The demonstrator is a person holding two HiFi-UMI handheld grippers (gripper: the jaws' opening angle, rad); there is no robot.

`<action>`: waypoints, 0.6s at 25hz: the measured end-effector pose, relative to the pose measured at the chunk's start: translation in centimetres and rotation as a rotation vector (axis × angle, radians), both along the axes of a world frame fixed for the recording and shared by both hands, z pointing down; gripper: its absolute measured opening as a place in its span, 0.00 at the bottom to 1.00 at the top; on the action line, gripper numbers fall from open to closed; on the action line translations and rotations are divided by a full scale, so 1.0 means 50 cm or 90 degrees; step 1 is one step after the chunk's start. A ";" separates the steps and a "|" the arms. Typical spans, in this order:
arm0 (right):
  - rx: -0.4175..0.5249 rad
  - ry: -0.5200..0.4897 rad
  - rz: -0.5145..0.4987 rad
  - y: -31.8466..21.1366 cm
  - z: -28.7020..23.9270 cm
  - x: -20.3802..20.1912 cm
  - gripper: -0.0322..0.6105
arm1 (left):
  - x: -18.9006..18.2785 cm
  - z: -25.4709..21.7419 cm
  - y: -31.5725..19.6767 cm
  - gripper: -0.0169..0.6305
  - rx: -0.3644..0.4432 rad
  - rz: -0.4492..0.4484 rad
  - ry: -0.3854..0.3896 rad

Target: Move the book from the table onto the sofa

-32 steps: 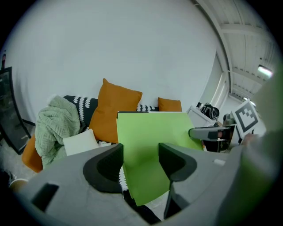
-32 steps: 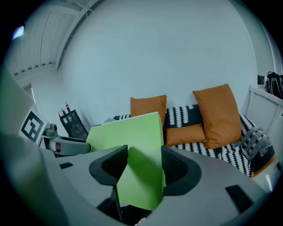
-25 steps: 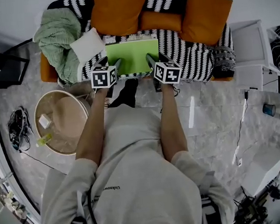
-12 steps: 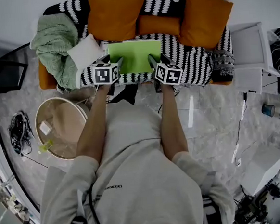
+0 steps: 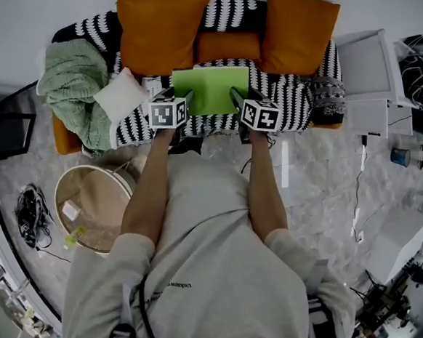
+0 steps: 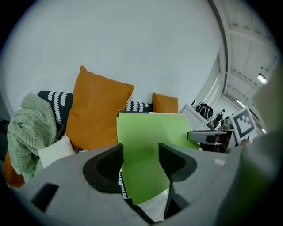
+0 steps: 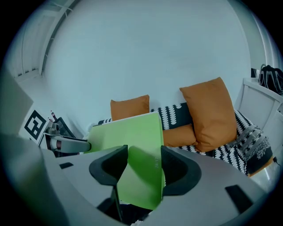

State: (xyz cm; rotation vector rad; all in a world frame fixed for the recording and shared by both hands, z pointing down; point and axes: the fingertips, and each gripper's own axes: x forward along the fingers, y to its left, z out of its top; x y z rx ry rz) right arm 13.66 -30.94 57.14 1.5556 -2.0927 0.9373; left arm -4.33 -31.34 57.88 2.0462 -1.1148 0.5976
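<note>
I hold a bright green book (image 5: 211, 88) flat between both grippers, above the seat of the black-and-white striped sofa (image 5: 297, 96). My left gripper (image 5: 174, 96) is shut on the book's left edge and my right gripper (image 5: 236, 95) is shut on its right edge. In the left gripper view the green book (image 6: 150, 137) fills the gap between the jaws of the left gripper (image 6: 139, 160). In the right gripper view the book (image 7: 132, 134) runs spine-first between the jaws of the right gripper (image 7: 144, 170). Whether the book touches the seat I cannot tell.
Orange cushions (image 5: 160, 28) (image 5: 299, 28) lean on the sofa back, with a bolster (image 5: 227, 47) between them. A green knit blanket (image 5: 70, 81) and a white pillow (image 5: 122, 95) lie on the left. A round wooden table (image 5: 97, 203) stands front left, white shelving (image 5: 364, 72) to the right.
Both grippers have carried the green book further over the sofa seat, towards the cushions. The grip on it looks the same.
</note>
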 end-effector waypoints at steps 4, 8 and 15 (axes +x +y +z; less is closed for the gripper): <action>-0.004 0.000 0.020 -0.032 -0.005 0.028 0.37 | 0.028 -0.004 -0.049 0.42 0.002 0.007 0.000; -0.016 0.010 0.029 -0.061 0.003 0.058 0.37 | 0.060 0.010 -0.090 0.42 -0.012 0.019 0.001; -0.045 0.008 0.047 -0.129 0.038 0.091 0.37 | 0.095 0.038 -0.170 0.42 -0.037 0.050 0.014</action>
